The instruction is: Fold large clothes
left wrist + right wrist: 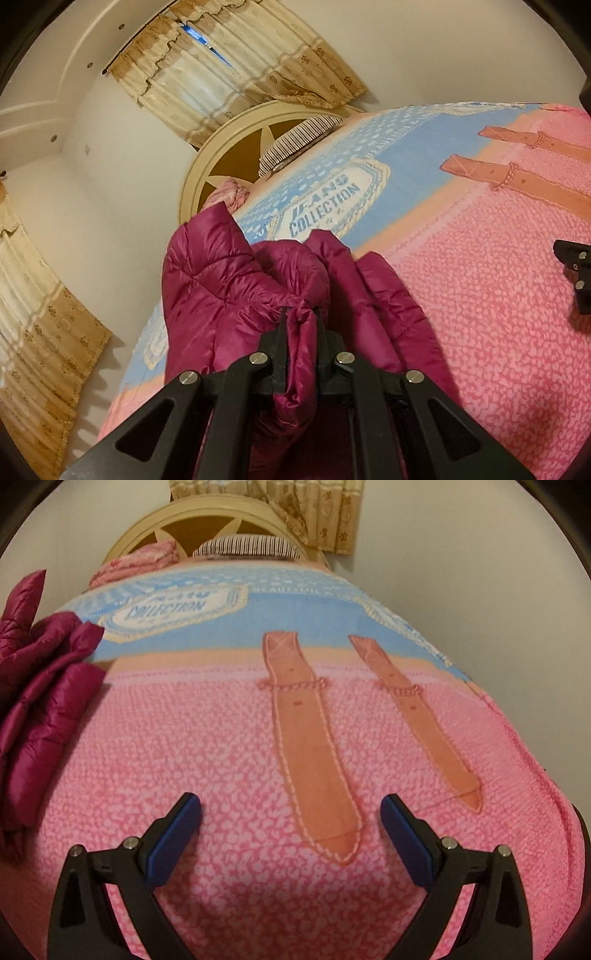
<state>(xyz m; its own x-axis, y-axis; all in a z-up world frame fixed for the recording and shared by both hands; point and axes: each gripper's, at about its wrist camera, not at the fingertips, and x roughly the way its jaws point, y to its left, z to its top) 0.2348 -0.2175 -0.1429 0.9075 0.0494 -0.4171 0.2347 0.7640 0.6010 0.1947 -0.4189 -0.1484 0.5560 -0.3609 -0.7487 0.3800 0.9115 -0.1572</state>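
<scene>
1. The jacket (pixel 229 291), a magenta puffer, sits bunched at the left side of the bed, partly lifted. A pinch of its fabric is clamped between the fingers of your left gripper (pixel 300 314).
2. Your right gripper (pixel 291 812) is over bare bedspread (pixel 221 738), fingers wide apart, holding nothing, well clear of the jacket.
3. My read: you're at the pick-up and spread-out step, no fold made yet.
4. Next move likely needs your right gripper on a second edge or corner, then pulling the jacket flat toward the middle.
5. Room: plenty of open bedspread to your right; the left bed edge is close, so keep fabric from sliding off. The pillow (pixel 247 546) and headboard (pixel 221 147) are far off.
</scene>
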